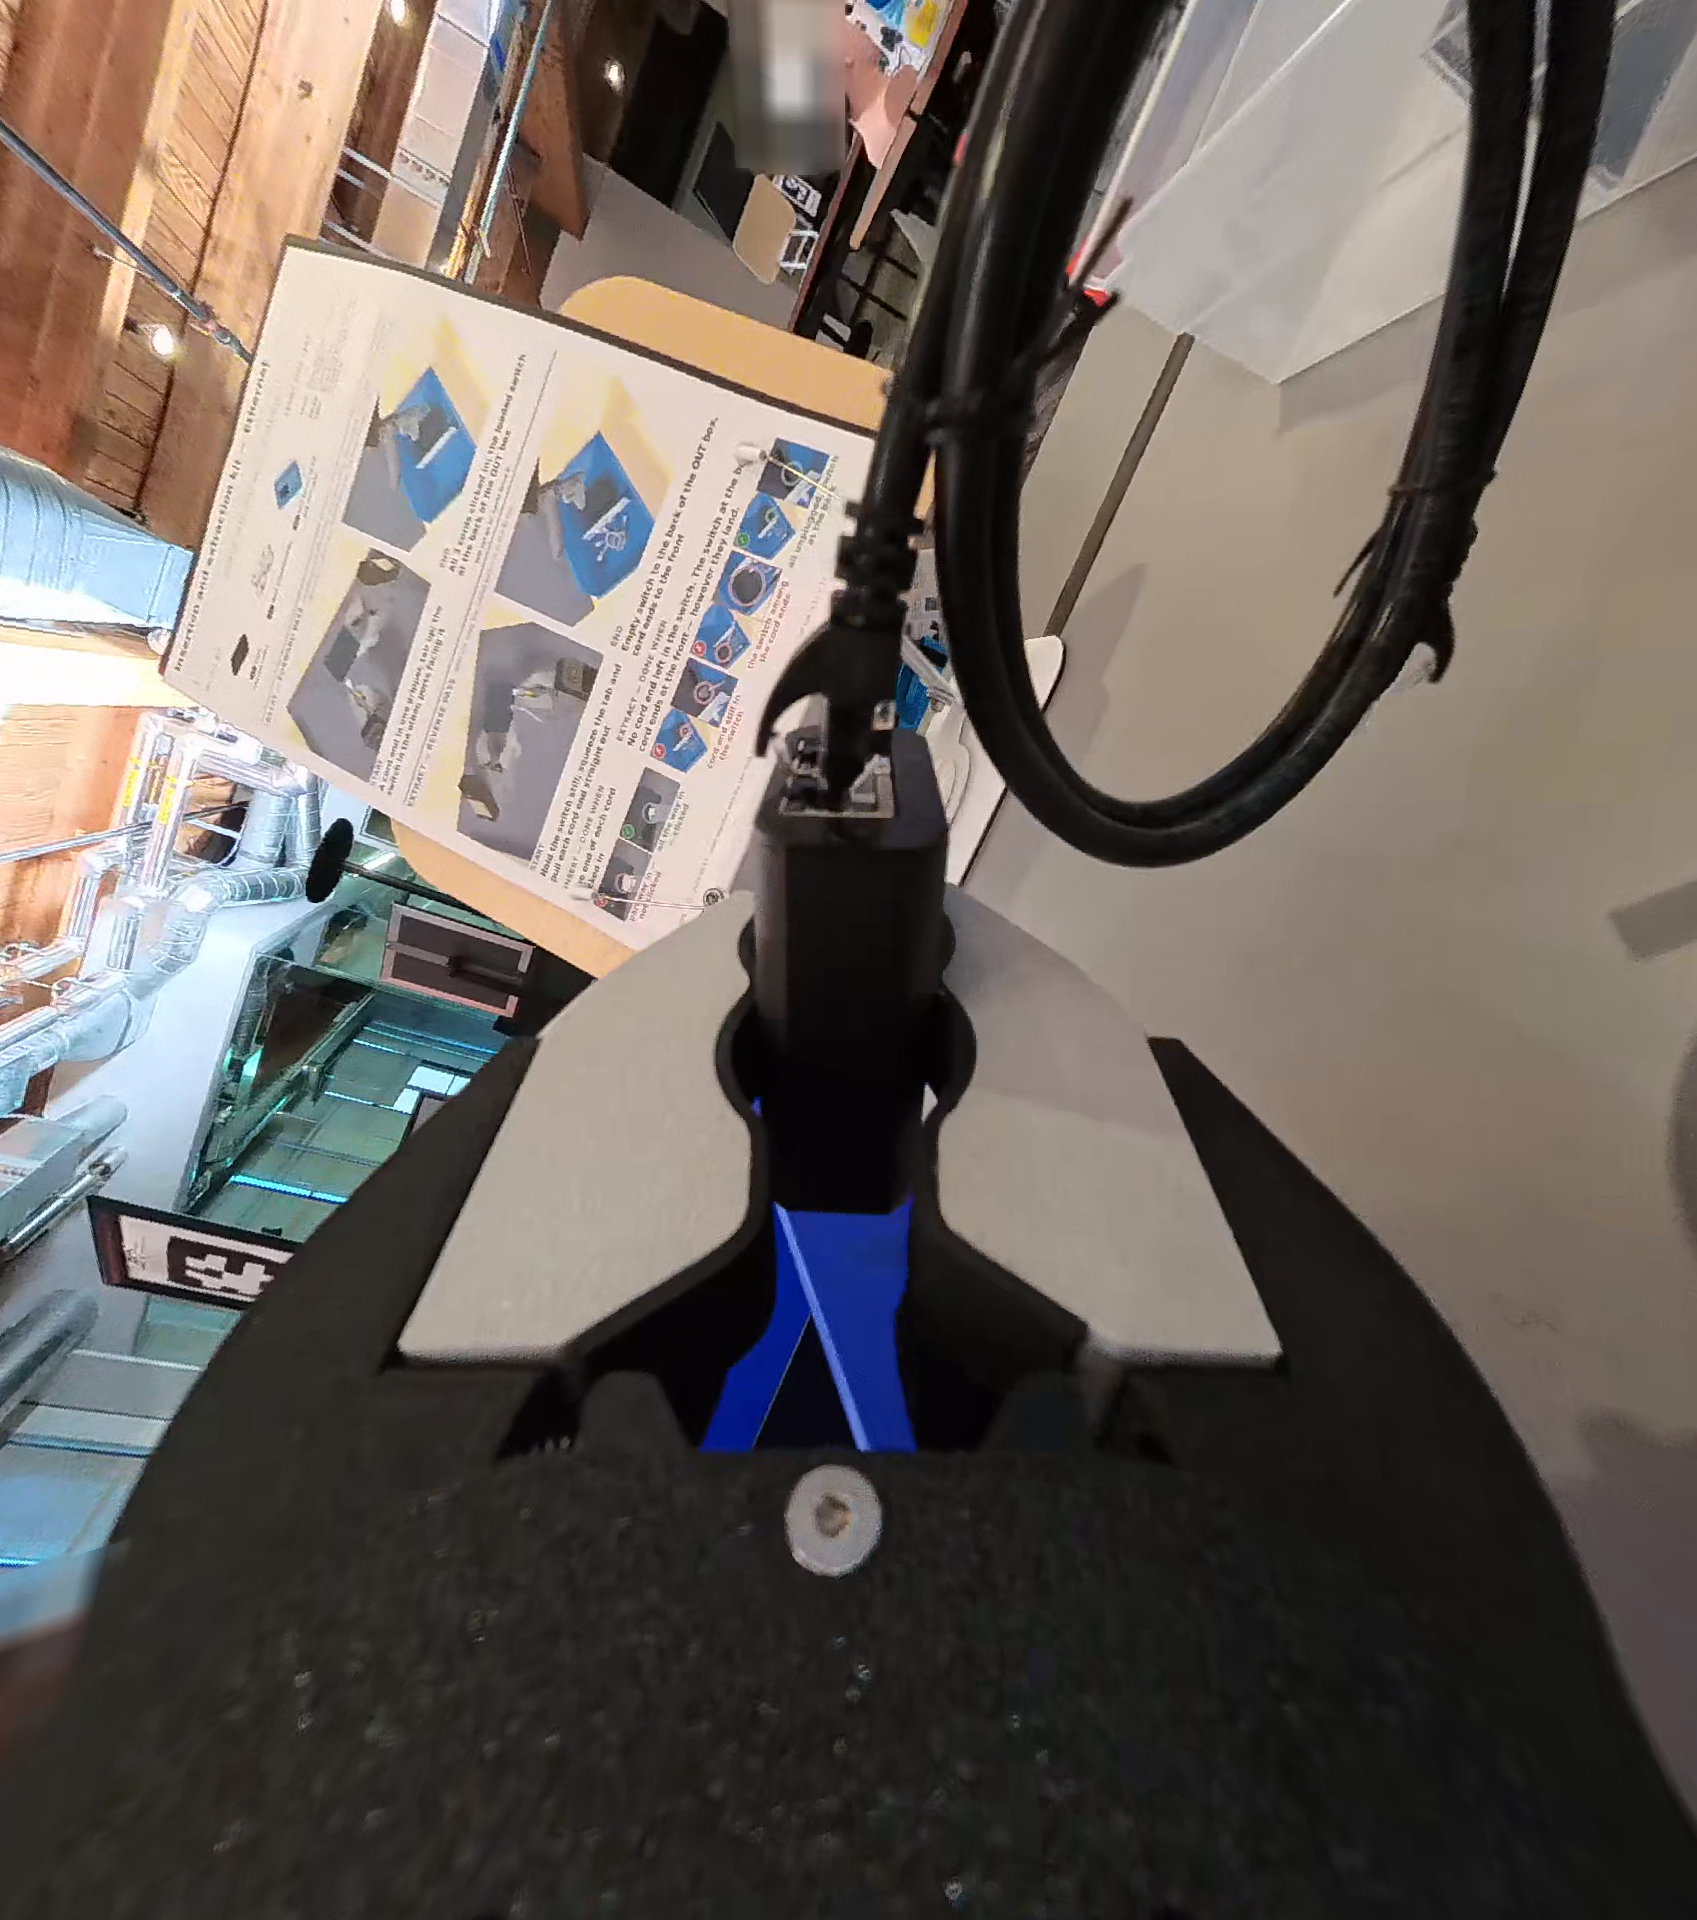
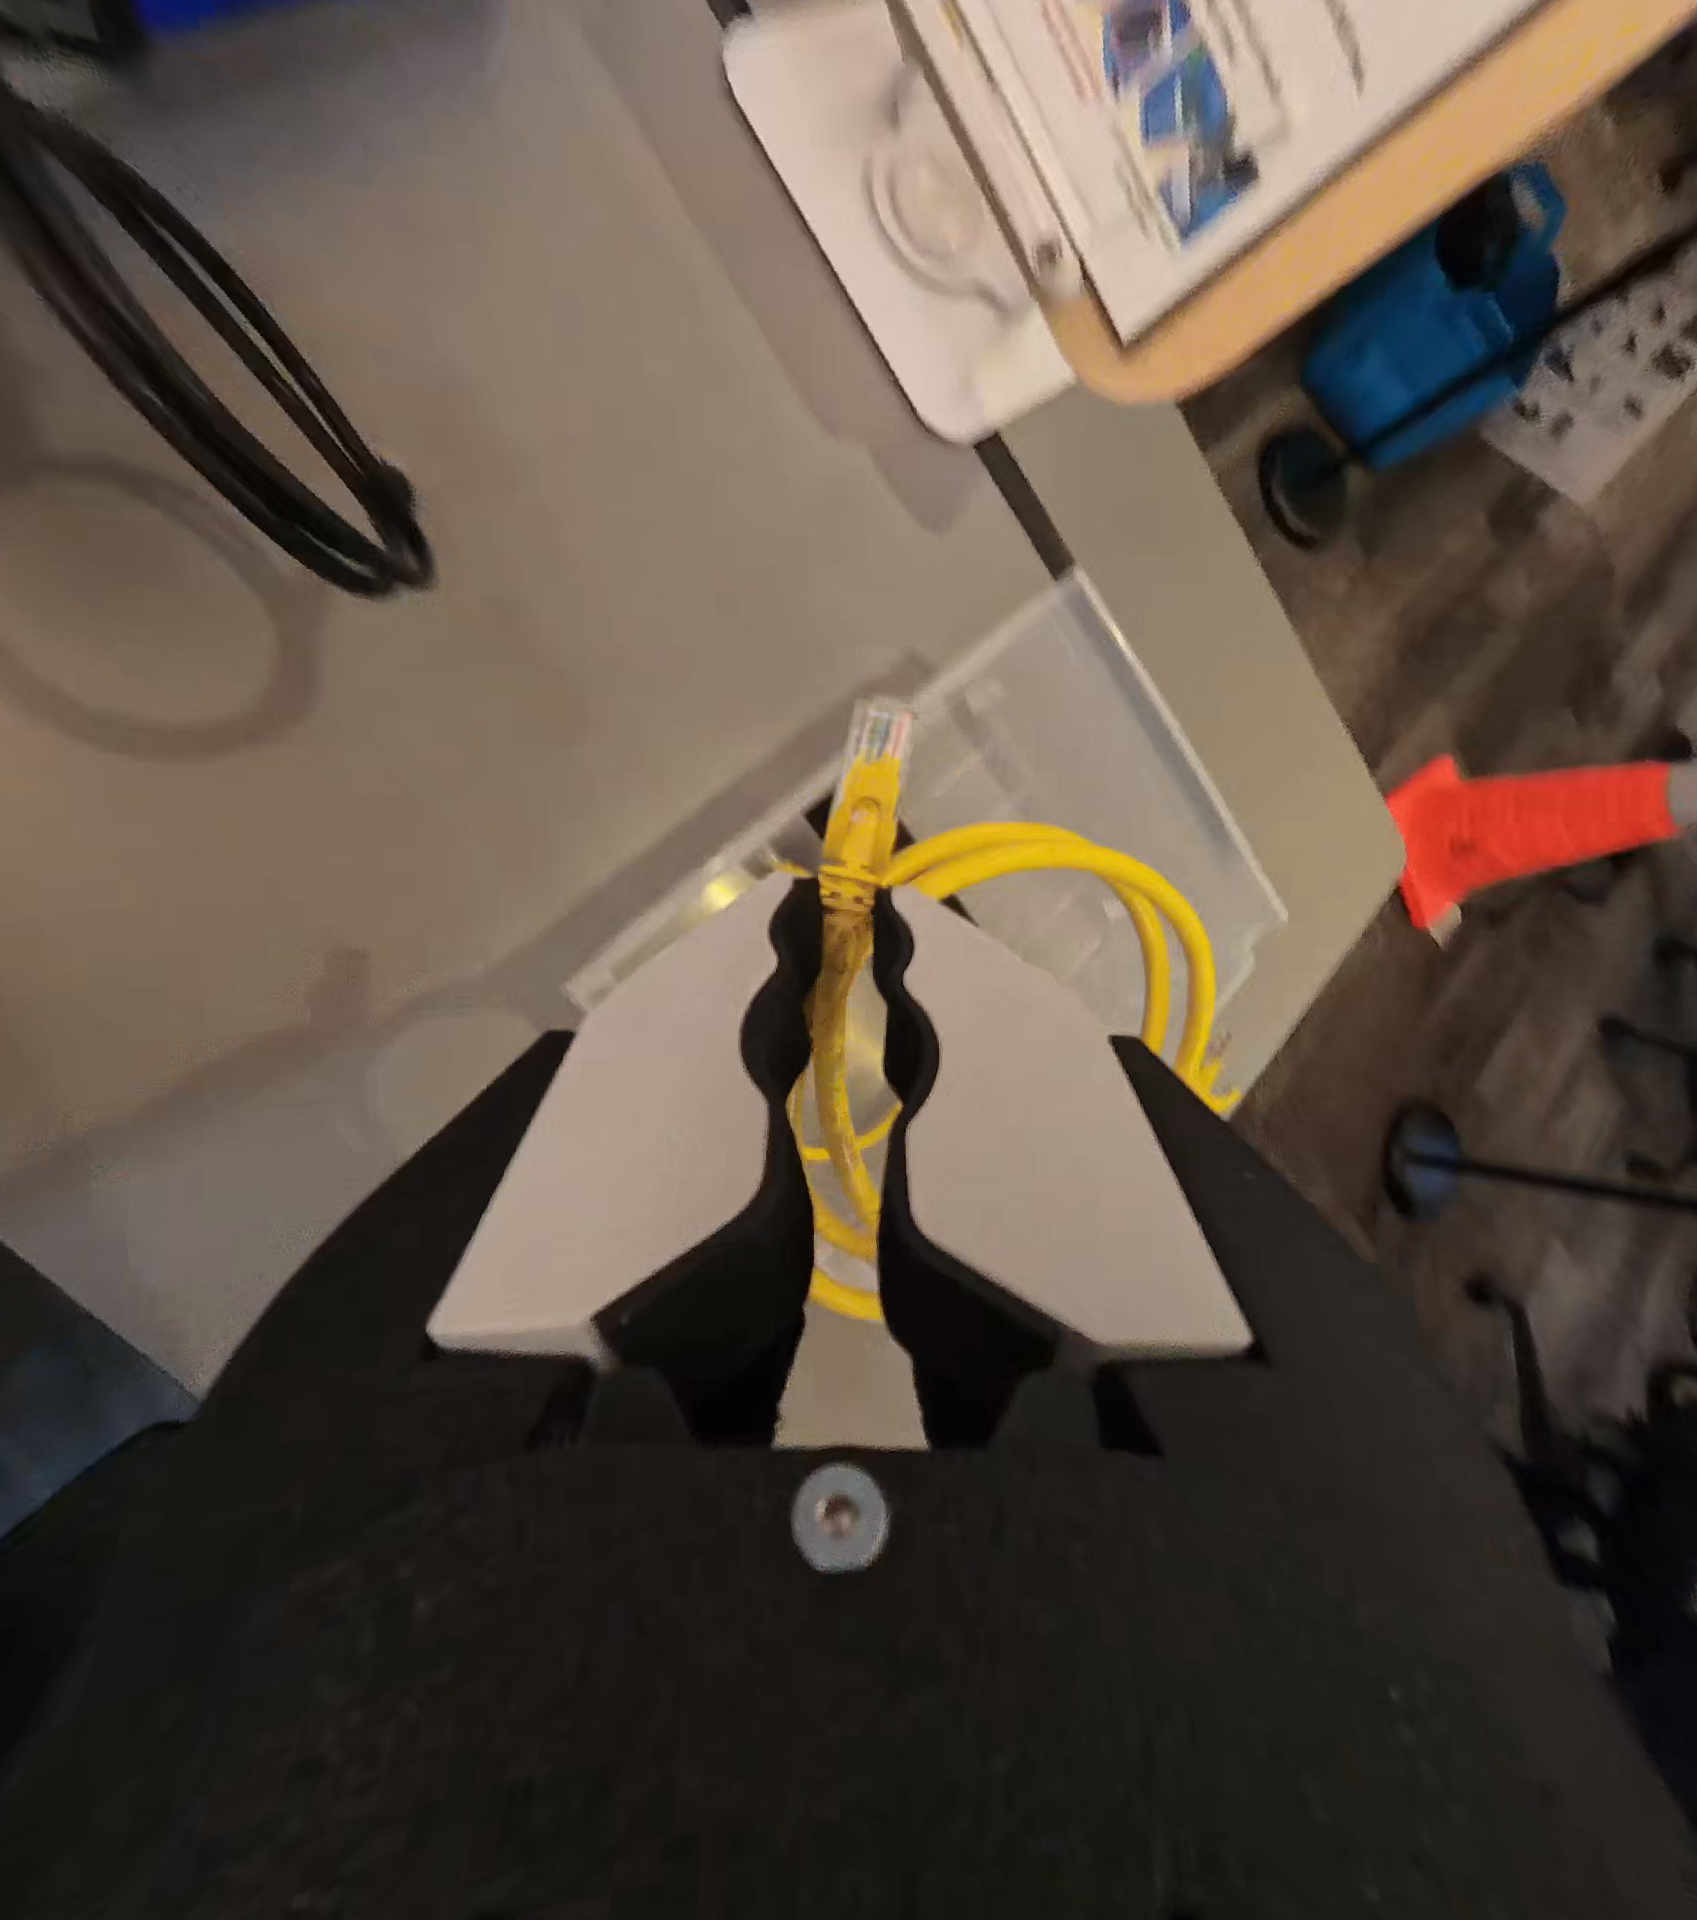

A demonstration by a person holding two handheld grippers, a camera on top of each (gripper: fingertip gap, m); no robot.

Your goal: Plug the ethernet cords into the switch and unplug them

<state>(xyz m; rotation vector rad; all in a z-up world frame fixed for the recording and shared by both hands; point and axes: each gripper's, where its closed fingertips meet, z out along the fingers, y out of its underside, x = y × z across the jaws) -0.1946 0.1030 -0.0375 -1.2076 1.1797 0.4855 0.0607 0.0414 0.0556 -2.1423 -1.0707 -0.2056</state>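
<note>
My left gripper [image 1: 849, 940] is shut on a black switch [image 1: 849, 883], which stands upright between the pads with its ports facing away from me. A black ethernet plug [image 1: 859, 665] sits in one port, and its bundled black cord [image 1: 1239, 520] loops off to the right. That black coil also shows in the right wrist view [image 2: 231, 395] at upper left. My right gripper [image 2: 849, 904] is shut on a yellow ethernet cord [image 2: 1135, 904] just behind its clear plug [image 2: 875, 748]. The plug points forward past the fingertips, above a clear plastic box [image 2: 1114, 717].
A grey table [image 1: 1395, 1039] lies under both grippers. An instruction sheet on a wooden board [image 1: 470, 582] stands behind the switch. A white stand [image 2: 854, 239], a blue device [image 2: 1436, 332] and an orange cone [image 2: 1550, 821] lie at or beyond the table's right edge. The grippers' ends are close to 30 cm from one another.
</note>
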